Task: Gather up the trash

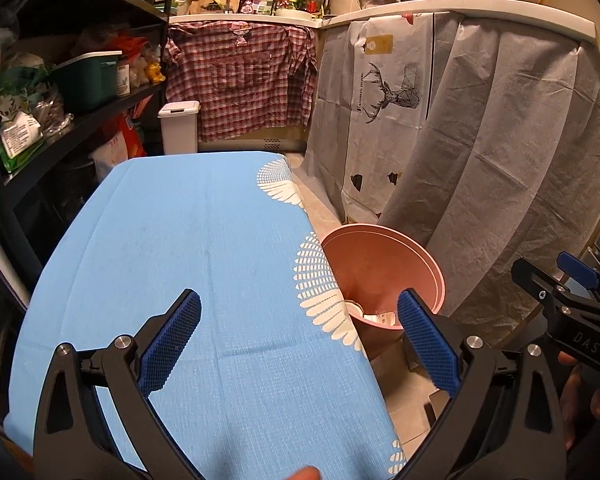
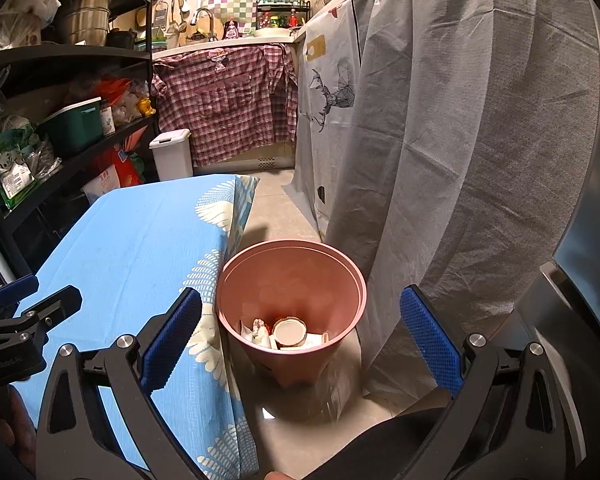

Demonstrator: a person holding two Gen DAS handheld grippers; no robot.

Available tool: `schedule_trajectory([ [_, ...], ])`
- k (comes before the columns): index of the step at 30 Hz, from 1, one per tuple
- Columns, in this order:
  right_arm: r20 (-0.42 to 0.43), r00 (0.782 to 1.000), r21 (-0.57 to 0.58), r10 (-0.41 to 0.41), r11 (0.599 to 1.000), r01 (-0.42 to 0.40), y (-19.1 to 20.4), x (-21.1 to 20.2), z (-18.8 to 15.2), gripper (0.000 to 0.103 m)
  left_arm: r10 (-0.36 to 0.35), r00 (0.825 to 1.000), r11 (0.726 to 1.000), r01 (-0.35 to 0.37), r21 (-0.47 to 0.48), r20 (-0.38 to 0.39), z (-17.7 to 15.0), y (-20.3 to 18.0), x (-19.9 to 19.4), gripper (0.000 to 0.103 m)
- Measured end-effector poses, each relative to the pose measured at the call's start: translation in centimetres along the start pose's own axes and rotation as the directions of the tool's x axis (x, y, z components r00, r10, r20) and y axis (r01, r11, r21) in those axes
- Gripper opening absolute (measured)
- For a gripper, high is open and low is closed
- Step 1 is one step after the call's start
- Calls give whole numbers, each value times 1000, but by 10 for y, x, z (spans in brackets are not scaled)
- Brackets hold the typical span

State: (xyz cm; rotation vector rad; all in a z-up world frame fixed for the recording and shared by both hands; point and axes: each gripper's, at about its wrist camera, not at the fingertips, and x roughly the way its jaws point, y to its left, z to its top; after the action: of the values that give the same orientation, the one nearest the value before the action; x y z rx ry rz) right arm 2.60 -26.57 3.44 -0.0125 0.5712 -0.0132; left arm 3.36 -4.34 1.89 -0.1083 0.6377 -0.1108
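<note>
Already, the pink bin [image 2: 292, 280] holds crumpled white scraps [image 2: 260, 330].

Matt pink plastic bin [image 2: 292, 280], woven blue cloth on the counter [image 1: 204, 240], rough grey fabric curtain [image 2: 460, 140], ribbed blue rubber pads [image 1: 172, 344]
</note>
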Motion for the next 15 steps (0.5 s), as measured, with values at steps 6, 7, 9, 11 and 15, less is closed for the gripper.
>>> schedule_trajectory([
  [6, 0, 1000, 1, 1, 1000, -1, 0, 0, 0, 98, 2, 1000, 1000, -2, -2, 0, 1, 0, -1, 95],
  [7, 0, 1000, 1, 1, 1000, -1, -1, 0, 0, 98, 2, 1000, 1000, -2, -2, -1, 1, 0, -1, 95],
  [9, 1, 1000, 2, 1, 1000, -1, -1, 1, 0, 98, 3, 1000, 1000, -3, 2, -4, 2, 0, 0, 95],
  [11, 1, 1000, 2, 1, 1000, -1, -1, 1, 1, 98, 3, 1000, 1000, -3, 4, -5, 2, -1, -1, 95],
  [15, 1, 1000, 1, 0, 1000, 0, -1, 1, 0, 98, 6, 1000, 1000, -6, 5, -1, 2, -2, 0, 95],
])
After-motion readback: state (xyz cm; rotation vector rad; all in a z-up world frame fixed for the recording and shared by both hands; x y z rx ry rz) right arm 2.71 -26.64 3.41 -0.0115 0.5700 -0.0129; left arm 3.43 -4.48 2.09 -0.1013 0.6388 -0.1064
